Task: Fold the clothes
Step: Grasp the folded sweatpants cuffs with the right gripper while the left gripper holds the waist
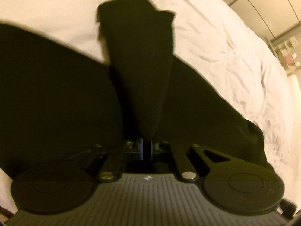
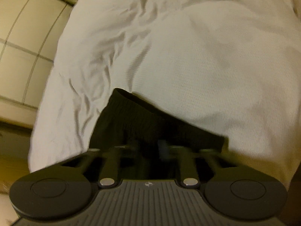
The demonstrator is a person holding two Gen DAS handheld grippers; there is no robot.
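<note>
Black soft fabric garment (image 1: 56, 86) lies draped over the wrinkled white bedsheet (image 1: 216, 43), pinched at both ends.
Left gripper (image 1: 146, 148) clamps a fold tight; right gripper (image 2: 163, 148) grips the ribbed waistband (image 2: 135, 111).

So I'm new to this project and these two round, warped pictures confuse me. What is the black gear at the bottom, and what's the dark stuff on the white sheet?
Each picture comes from a fisheye camera on a hand-held gripper, looking along its jaws. No robot: a person holds one in each hand. The first is the left gripper, its jaws shut on a black garment lifted over a white bed sheet. The second is the right gripper, which seems to pinch the same garment's ribbed waistband, though blur hides its jaws.
</note>
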